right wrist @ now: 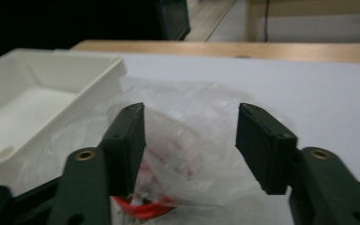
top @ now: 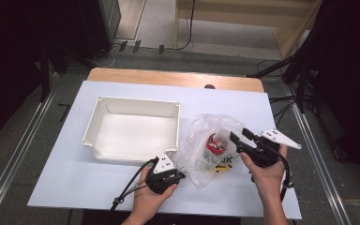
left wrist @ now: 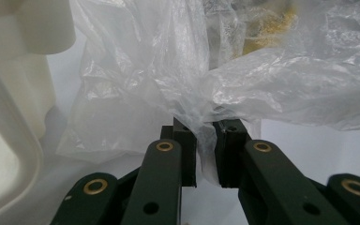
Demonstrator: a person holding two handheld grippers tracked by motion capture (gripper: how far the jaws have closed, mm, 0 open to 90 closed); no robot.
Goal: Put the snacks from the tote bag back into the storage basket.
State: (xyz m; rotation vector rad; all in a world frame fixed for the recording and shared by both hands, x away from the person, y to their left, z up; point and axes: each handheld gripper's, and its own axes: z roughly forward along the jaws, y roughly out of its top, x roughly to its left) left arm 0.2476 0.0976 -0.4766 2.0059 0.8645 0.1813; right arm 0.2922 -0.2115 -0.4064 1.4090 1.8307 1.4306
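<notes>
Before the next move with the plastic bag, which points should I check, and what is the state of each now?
1. Left gripper shut on plastic bag: ok.
2. Right gripper open above the bag: ok.
3. Right fingers clear of the film: cannot tell.
4. White tray beside the bag, nothing in it: ok.
5. Red-lidded item inside the bag: ok.
6. Bag mouth location: cannot tell.

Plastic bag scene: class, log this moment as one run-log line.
left gripper: shut on plastic bag | right gripper: open, at bag | white tray: beside bag
</notes>
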